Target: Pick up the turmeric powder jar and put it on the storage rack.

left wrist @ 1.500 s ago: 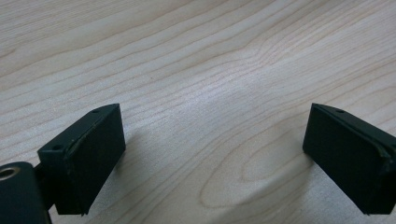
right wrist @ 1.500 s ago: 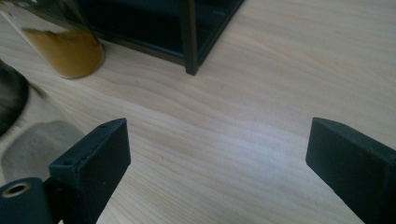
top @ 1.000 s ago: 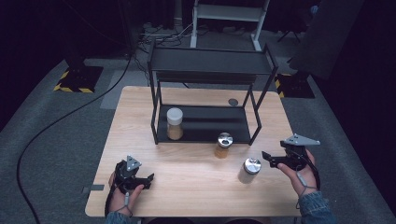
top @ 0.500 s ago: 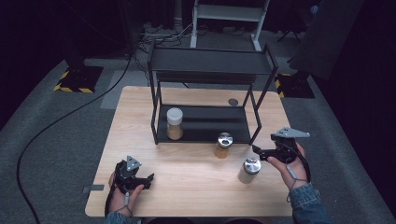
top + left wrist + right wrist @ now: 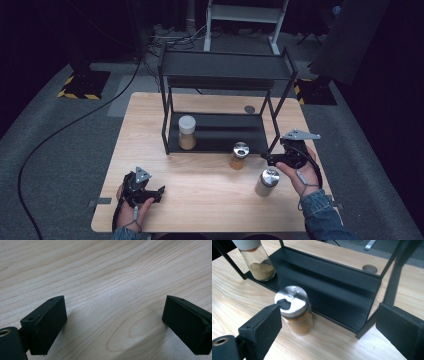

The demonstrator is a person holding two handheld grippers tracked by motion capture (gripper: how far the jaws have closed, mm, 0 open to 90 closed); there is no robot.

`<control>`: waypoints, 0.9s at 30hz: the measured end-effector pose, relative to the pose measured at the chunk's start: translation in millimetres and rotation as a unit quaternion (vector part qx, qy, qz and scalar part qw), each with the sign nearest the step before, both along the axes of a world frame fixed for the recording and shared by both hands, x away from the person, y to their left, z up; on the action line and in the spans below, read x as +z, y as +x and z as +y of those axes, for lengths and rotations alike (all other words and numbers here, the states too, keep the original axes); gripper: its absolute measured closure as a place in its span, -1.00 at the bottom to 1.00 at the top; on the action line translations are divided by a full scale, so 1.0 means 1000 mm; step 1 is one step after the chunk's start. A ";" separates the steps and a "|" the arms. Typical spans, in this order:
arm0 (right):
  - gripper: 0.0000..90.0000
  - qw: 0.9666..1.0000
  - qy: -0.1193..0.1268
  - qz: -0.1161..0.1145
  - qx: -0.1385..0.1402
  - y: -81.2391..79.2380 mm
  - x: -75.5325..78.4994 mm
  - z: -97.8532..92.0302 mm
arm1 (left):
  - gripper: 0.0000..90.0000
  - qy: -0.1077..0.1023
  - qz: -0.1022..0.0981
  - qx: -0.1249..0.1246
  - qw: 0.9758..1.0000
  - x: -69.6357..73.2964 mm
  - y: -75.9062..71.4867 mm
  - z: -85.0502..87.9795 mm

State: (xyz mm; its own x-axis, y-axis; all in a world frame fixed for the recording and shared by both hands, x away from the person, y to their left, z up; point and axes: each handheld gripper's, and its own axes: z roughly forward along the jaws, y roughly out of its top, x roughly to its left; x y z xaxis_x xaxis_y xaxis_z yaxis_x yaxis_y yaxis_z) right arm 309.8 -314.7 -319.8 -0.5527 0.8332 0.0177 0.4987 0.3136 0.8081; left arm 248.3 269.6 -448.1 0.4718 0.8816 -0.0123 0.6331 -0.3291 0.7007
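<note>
The right tongs (image 5: 264,156) hover with their jaws wide apart and nothing between them, pointing toward the amber spice jar (image 5: 238,156), which stands upright on the wooden surface (image 5: 200,200) just ahead of their tips. In the right gripper view this jar (image 5: 295,312) rises just past the left jaw, close to it but apart from it, and the gap between the jaws looks onto the black rack (image 5: 332,285) behind. Just beside these tongs, on the side nearer the person, stands a steel-capped shaker (image 5: 266,182), close to the right hand (image 5: 300,172). The front corner post of the rack (image 5: 274,135) stands right next to the tongs, between them and the lower shelf, where a white-lidded jar (image 5: 187,132) of tan powder sits at the far end. The left tongs (image 5: 159,190) rest well apart from all of this, low over bare wood, jaws spread with nothing held, as the left gripper view (image 5: 112,322) shows. The amber jar is small and clear, filled with orange-brown powder, and topped by a shiny metal lid with a dark opening in it.
</note>
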 end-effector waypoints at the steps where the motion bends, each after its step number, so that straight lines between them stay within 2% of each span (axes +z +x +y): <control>1: -0.86 1.000 0.002 0.001 -0.001 0.000 0.001 0.002 | -0.88 0.000 0.000 0.000 1.000 0.000 0.000 0.000; 11: -0.85 1.000 -0.007 0.013 -0.009 0.006 0.006 0.030 | -0.88 -0.001 0.000 0.001 1.000 0.000 0.000 0.000; 20: -0.84 1.000 -0.012 0.005 -0.014 0.006 0.006 0.048 | -0.88 -0.001 0.000 0.001 1.000 0.000 0.000 0.000; 27: -0.84 1.000 -0.015 0.007 -0.009 0.011 0.006 0.062 | -0.88 -0.001 0.000 0.001 1.000 0.000 0.000 0.000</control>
State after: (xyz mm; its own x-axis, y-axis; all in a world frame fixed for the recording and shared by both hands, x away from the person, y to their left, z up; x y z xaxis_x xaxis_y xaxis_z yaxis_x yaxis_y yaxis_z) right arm 320.5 -252.5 -313.8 -0.5381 0.8429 0.0000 0.5161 0.3295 0.7907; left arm 248.1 269.5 -448.4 0.4708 0.8822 -0.0136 0.6331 -0.3271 0.7016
